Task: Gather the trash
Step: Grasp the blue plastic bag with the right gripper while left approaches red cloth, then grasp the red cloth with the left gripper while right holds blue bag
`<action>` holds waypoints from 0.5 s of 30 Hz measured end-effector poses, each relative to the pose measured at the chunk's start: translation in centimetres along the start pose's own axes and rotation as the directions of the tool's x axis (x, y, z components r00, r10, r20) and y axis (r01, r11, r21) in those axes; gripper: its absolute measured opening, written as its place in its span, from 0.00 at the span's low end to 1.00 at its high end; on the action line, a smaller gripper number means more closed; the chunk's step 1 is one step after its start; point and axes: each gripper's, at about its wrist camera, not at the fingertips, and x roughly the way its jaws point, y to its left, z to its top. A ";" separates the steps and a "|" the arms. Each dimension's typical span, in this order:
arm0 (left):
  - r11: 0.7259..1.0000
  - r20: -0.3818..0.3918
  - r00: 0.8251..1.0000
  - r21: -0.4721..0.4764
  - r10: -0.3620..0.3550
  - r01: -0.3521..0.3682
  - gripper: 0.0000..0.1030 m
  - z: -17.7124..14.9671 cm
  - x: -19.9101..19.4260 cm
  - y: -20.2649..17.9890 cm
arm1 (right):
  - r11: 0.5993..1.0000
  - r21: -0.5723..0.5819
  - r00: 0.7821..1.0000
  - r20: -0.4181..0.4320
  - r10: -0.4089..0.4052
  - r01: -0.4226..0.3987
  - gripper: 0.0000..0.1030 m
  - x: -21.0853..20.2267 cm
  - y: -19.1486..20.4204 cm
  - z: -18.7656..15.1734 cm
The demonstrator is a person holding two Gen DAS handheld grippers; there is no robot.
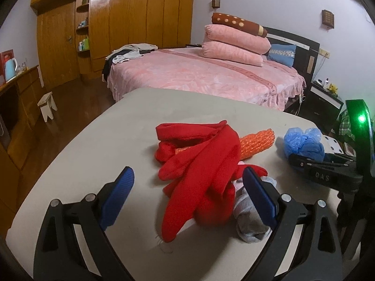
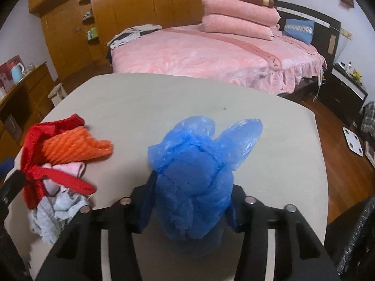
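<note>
Right gripper (image 2: 189, 201) clamping crumpled blue plastic bag (image 2: 196, 173) over grey table (image 2: 164, 98), left gripper (image 1: 187, 196) hanging released above red cloth (image 1: 201, 164), orange mesh (image 1: 255, 141) lying beside

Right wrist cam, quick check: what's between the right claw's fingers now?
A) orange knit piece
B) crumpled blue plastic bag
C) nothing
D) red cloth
B: the right claw has its fingers on either side of the crumpled blue plastic bag and pressing into it, while the red cloth and orange knit piece lie in the pile off to its left on the table.
</note>
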 end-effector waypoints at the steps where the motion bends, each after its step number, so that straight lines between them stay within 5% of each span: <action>1: 1.000 0.002 1.000 0.000 -0.002 0.002 0.87 0.1 0.0 0.0 | 1.000 0.001 1.000 0.008 0.001 -0.001 0.47 -0.3 0.1 -0.2; 5: 1.000 -0.014 0.999 0.004 -0.029 0.029 0.69 0.3 0.7 -0.3 | 1.000 -0.001 0.999 0.038 0.007 -0.007 0.47 -1.9 0.7 -1.0; 12: 0.997 -0.029 0.997 0.036 -0.068 0.069 0.18 0.2 0.9 -1.5 | 1.000 0.013 0.999 0.042 0.013 -0.013 0.48 -3.8 0.6 -2.1; 15: 0.996 -0.016 0.997 0.034 -0.082 0.082 0.14 0.2 0.0 -1.8 | 1.000 0.005 0.999 0.052 0.013 -0.014 0.48 -4.5 0.7 -2.4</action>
